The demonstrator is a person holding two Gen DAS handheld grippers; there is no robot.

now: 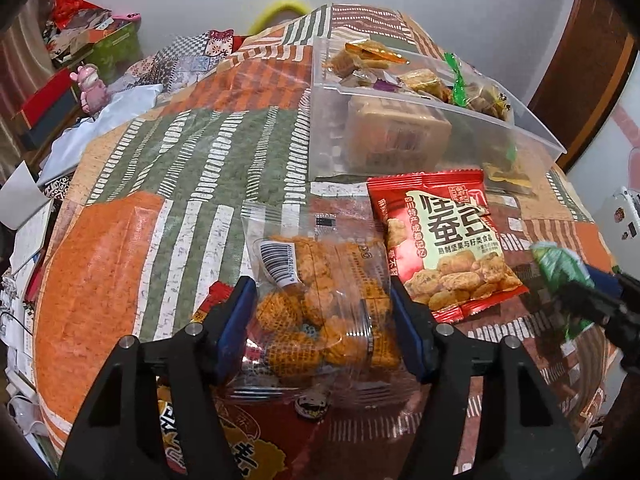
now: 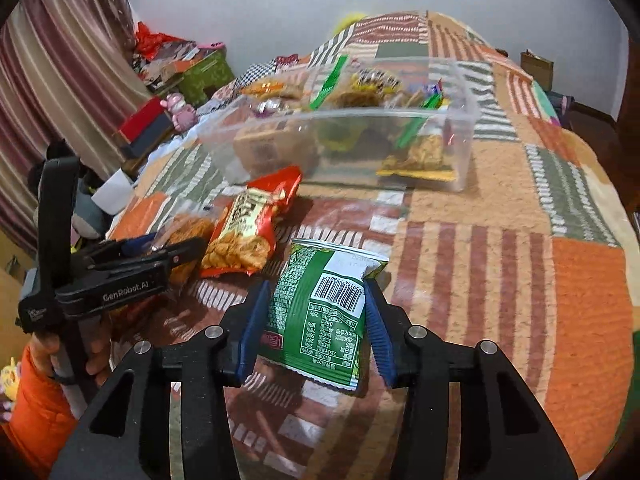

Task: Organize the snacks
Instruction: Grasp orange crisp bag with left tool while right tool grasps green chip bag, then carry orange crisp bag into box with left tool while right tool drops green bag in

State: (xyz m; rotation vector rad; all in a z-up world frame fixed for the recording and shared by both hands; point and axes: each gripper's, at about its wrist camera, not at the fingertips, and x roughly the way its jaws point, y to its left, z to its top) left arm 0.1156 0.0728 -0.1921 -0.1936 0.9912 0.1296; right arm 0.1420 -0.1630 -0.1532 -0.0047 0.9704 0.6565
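Note:
My left gripper (image 1: 324, 300) is shut on a clear bag of orange snacks (image 1: 320, 304), held just above the patchwork cloth; it also shows in the right wrist view (image 2: 188, 236). My right gripper (image 2: 316, 312) is shut on a green snack packet (image 2: 320, 312), barcode up, also seen at the right edge of the left wrist view (image 1: 560, 268). A red snack packet (image 1: 448, 240) lies on the cloth between them (image 2: 248, 228). A clear plastic bin (image 1: 400, 144) with several snacks stands behind (image 2: 340, 140).
Another printed snack bag (image 1: 208, 432) lies under my left gripper. A pink figurine (image 1: 92, 88), boxes (image 2: 200, 72) and papers crowd the left side beyond the cloth edge. A curtain (image 2: 48, 80) hangs at far left.

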